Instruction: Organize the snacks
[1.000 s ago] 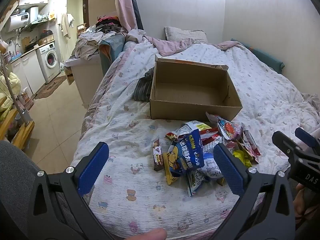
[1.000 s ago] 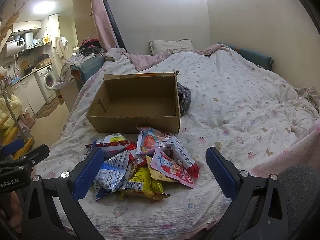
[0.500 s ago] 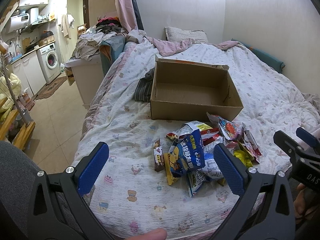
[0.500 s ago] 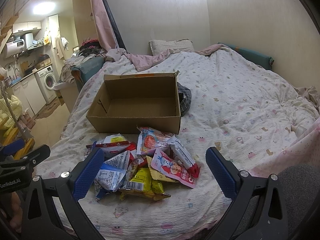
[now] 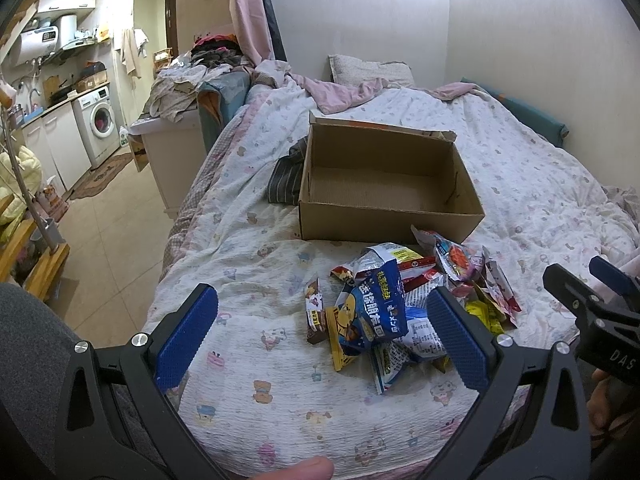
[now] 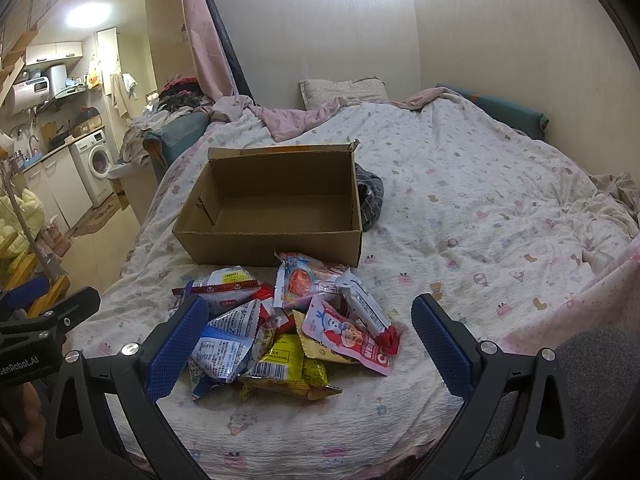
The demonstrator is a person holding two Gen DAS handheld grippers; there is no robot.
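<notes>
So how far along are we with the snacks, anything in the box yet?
Nothing looks done: the cardboard box is empty, its bare floor in view. Nothing is in hand either; the left gripper and right gripper are both open above the bedspread. All the snack packets lie in a heap in front of the box, so the whole pile is left to move.

Washing machine, pillow, pink curtain

One box, two grippers
</notes>
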